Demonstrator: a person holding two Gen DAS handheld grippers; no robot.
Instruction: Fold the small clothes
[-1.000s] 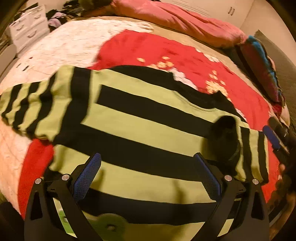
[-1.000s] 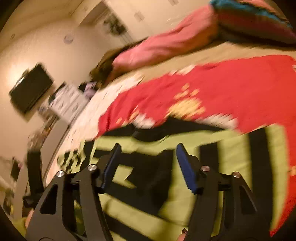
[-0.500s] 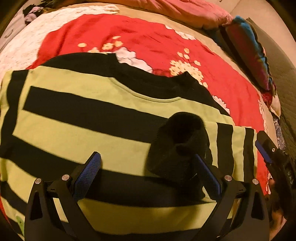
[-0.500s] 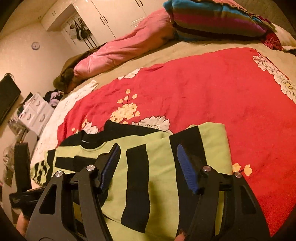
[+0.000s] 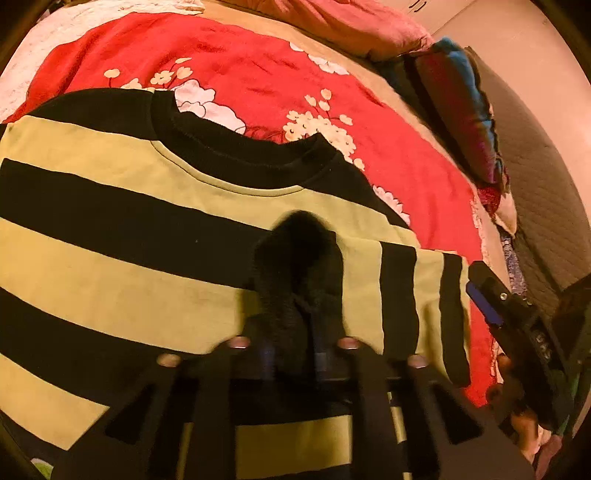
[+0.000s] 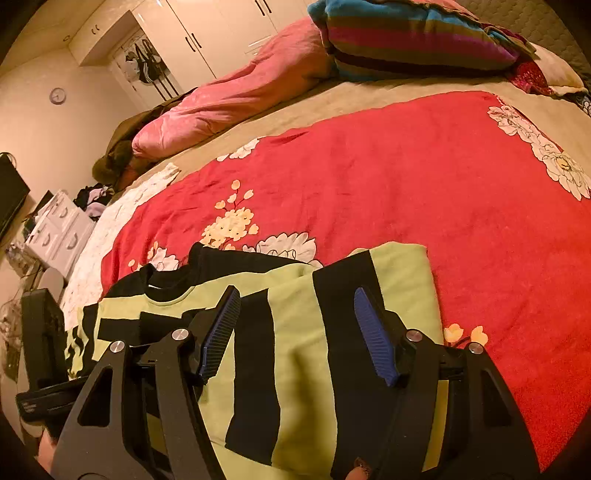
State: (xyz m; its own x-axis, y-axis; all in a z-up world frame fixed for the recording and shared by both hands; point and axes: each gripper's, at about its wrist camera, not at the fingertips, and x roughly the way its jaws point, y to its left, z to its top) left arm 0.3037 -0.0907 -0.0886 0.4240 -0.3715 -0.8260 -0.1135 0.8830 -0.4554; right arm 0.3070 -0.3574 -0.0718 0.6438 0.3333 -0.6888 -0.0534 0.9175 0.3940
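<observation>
A lime-and-black striped sweater (image 5: 110,258) lies flat on a red flowered blanket (image 5: 258,74), neck hole away from me. Its right sleeve is folded inward over the body, and the black cuff (image 5: 299,258) stands up in a bunch. My left gripper (image 5: 291,354) is shut on that cuff; the jaws look blurred. My right gripper (image 6: 295,295) hovers open just above the folded sleeve (image 6: 291,332) near the shoulder, with nothing pinched between its blue pads (image 6: 373,332). In the left wrist view the right gripper (image 5: 491,299) shows at the sweater's right edge.
A pink duvet (image 6: 240,99) and a striped pillow (image 6: 406,33) lie along the far side of the bed. White drawers (image 6: 59,229) with clothes on top stand past the bed's left end, wardrobes (image 6: 207,33) behind. Bare red blanket (image 6: 443,184) spreads right of the sweater.
My left gripper slid right across the sweater to the black cuff and its jaws closed on it. The right gripper tipped down over the folded sleeve and stayed open.
</observation>
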